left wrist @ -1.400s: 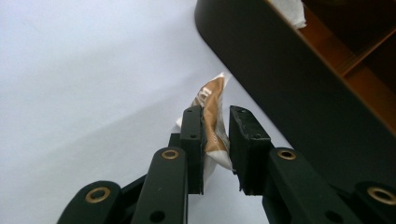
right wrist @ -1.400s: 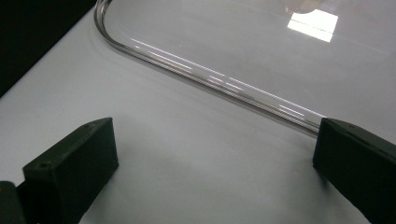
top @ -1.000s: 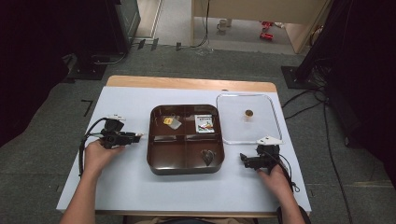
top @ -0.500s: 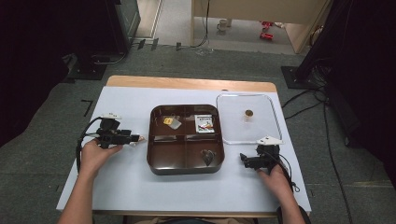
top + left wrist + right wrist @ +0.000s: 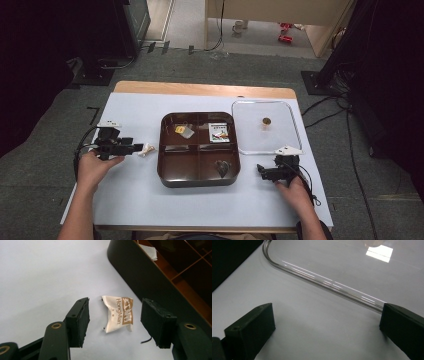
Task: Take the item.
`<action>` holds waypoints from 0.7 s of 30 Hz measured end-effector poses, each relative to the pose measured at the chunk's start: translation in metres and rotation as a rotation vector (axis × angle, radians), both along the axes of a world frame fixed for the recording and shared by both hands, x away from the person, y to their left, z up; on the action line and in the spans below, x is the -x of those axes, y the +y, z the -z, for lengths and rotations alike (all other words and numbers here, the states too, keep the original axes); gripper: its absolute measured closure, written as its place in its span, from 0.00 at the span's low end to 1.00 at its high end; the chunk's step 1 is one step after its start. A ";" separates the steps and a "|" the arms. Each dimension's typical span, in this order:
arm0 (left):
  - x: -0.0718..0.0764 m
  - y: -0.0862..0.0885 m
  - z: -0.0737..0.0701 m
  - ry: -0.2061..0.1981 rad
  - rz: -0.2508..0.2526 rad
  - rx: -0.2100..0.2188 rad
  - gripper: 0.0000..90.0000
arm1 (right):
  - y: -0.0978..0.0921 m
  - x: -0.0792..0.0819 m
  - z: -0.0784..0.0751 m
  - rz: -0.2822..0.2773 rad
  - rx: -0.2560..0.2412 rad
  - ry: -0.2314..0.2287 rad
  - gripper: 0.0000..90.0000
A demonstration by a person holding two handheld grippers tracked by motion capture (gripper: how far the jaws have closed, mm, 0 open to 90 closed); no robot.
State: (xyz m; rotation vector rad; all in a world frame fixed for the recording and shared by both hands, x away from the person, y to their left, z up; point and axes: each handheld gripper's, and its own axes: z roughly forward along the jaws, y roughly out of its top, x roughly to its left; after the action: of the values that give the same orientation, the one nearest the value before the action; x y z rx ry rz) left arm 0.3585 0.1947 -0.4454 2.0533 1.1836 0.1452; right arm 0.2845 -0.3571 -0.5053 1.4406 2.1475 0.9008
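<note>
Here your left hand (image 5: 92,167) rests on the worktop (image 5: 130,200) at its left side, holding the left tongs (image 5: 137,148) level and pointed right toward the brown tray (image 5: 199,177). Their jaws stand released, spread on either side of a small white sachet (image 5: 119,313) without touching it. The sachet lies flat on the worktop just beside the tray's left wall. The left gripper view lets you read its brown print, "HongMian", which the high view leaves too small to make out; there it is only a pale fleck (image 5: 146,149).

Your right hand (image 5: 295,190) sits near the front right corner, and the right tongs (image 5: 261,171) point left toward the tray, low over the worktop. Their jaws are released too, wide apart with bare worktop between them. The right gripper view shows the curved edge of the clear lid (image 5: 324,281) just ahead. From above, that lid (image 5: 285,145) lies flat right of the tray with a small brown knob (image 5: 267,121) at its middle.

The tray's far compartments hold a yellow-and-white packet (image 5: 183,130) and a printed packet (image 5: 218,132); a dark heart-shaped piece (image 5: 222,167) sits in the near right one.
</note>
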 end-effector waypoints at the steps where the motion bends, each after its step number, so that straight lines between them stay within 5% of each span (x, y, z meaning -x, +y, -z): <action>1: 0.001 0.002 0.000 0.000 -0.003 -0.005 0.44 | 0.000 0.000 0.000 0.000 0.000 0.000 0.00; 21: 0.010 0.038 0.012 0.008 -0.068 -0.044 0.41 | 0.000 0.000 0.000 0.000 -0.001 0.000 0.00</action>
State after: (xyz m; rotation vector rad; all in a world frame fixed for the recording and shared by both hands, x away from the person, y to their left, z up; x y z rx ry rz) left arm 0.3490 0.2330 -0.4578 2.0545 1.2660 0.1974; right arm 0.2847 -0.3573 -0.5053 1.4410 2.1477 0.9020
